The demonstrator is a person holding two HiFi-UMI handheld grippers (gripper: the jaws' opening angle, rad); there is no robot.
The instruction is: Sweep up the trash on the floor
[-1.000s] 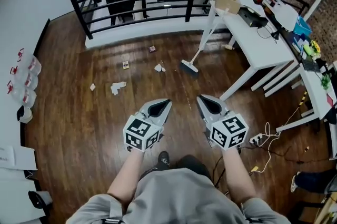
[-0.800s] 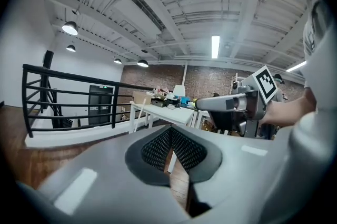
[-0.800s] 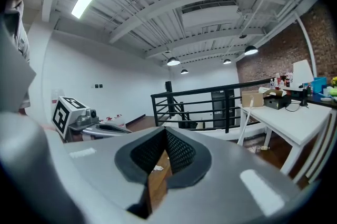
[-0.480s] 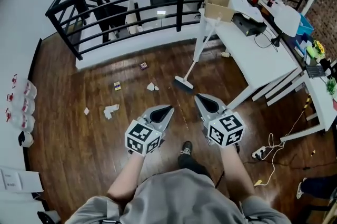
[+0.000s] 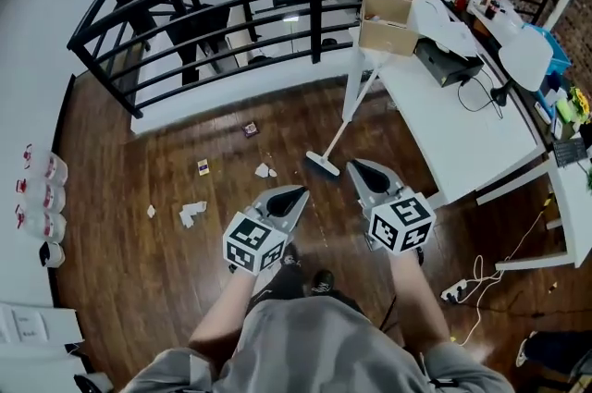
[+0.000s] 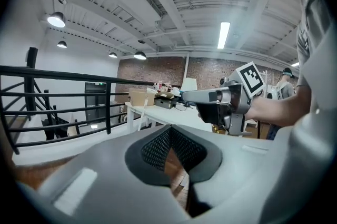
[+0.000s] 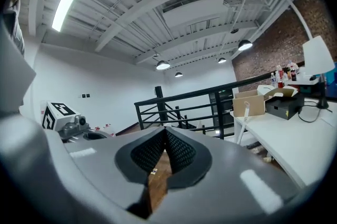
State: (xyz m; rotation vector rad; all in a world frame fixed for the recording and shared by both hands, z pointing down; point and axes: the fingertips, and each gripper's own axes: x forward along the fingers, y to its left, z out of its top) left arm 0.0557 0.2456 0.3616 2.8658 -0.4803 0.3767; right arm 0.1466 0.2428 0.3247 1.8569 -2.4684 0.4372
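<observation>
A white broom (image 5: 344, 128) leans with its handle against the white table (image 5: 453, 141), its head on the wooden floor. Trash lies scattered to its left: crumpled paper (image 5: 191, 214), a small scrap (image 5: 264, 170), a yellow wrapper (image 5: 202, 166), a dark packet (image 5: 250, 129) and a tiny bit (image 5: 151, 211). My left gripper (image 5: 298, 194) and right gripper (image 5: 355, 167) are held out side by side above the floor, both shut and empty. The right gripper's tips sit just short of the broom head. In the right gripper view the broom handle (image 7: 240, 133) stands by the table (image 7: 287, 144).
A black railing (image 5: 213, 21) runs across the far side. The white table carries a cardboard box (image 5: 387, 21), a black case and bottles. Cables and a power strip (image 5: 453, 292) lie on the floor at the right. Bottles (image 5: 37, 188) line the left wall.
I have walked forward: the broom, trash and railing have come nearer in the head view. Both grippers stay shut and side by side.
</observation>
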